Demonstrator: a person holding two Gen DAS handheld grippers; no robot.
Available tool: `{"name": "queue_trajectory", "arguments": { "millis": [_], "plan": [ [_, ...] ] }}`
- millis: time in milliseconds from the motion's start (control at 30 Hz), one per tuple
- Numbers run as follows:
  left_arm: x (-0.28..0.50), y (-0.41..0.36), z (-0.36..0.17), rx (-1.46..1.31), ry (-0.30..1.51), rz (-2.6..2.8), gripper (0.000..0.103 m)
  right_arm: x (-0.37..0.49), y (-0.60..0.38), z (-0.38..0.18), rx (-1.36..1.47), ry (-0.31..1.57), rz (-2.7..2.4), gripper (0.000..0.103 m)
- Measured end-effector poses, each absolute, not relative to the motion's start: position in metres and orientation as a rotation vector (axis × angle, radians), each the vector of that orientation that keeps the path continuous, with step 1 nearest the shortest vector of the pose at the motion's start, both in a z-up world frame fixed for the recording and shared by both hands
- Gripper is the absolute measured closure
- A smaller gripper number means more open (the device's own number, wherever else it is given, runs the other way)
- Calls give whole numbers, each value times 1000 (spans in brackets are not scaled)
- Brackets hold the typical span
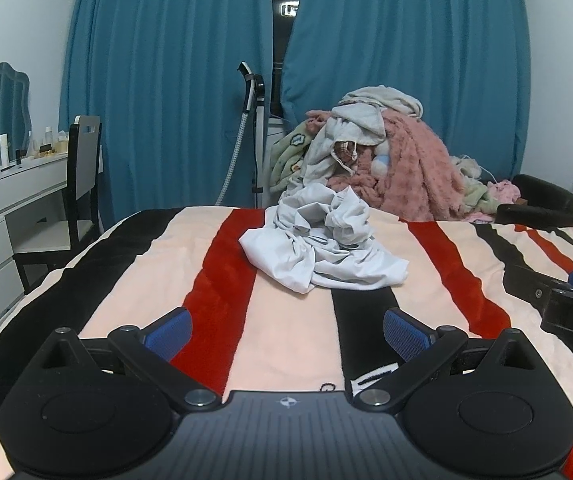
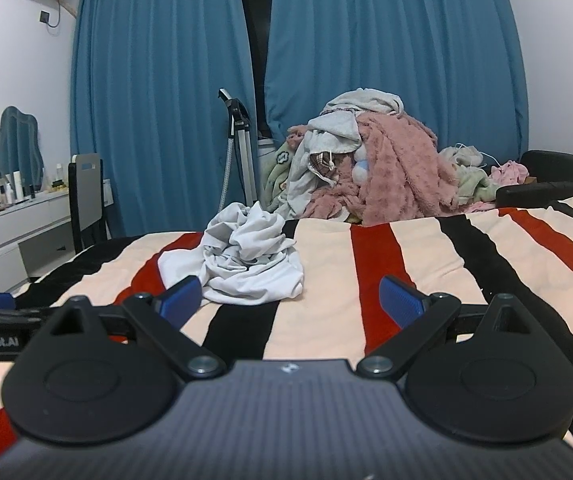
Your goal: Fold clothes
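Observation:
A crumpled pale grey garment (image 1: 322, 244) lies in a heap on the striped bed cover (image 1: 158, 264), towards the far edge. In the right wrist view the same garment (image 2: 242, 260) sits ahead and to the left. My left gripper (image 1: 288, 332) hovers over the near part of the bed, short of the garment, open with nothing between its blue pads (image 1: 172, 330). My right gripper (image 2: 290, 300) is open too and holds nothing; its left pad (image 2: 180, 296) stands in front of the garment's near edge. The right gripper's body (image 1: 566, 300) shows at the left wrist view's right edge.
A big pile of pink, grey and green clothes and blankets (image 1: 386, 152) rises beyond the bed's far edge. Blue curtains (image 1: 166, 80) hang behind. A white dresser (image 1: 2, 216), a chair (image 1: 82, 176) and a garment steamer (image 1: 252, 128) stand at left. A black armchair (image 2: 546, 180) is at far right.

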State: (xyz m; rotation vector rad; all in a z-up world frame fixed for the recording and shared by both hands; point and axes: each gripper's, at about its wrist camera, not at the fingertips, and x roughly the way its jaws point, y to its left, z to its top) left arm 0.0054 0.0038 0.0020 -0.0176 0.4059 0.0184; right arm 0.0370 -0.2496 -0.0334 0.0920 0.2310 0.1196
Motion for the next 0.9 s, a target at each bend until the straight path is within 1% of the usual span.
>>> {"name": "queue_trajectory", "arguments": {
  "millis": [367,433,633,767,900],
  "plan": [
    [6,2,0,-16,400,29,1,35,-248,-26,80,236,103,6],
    [6,0,0,-1,407,32,1,32,-251,-21,94,221,108,6],
    [3,0,6,-14,329,35,1,27,-257,3,105,138,128,6],
    [23,-8,10,35,332,28,1,31,-272,26,167,115,108,6],
    [70,-18,15,109,378,26,1,37,-300,38,224,111,123,6]
  ]
}}
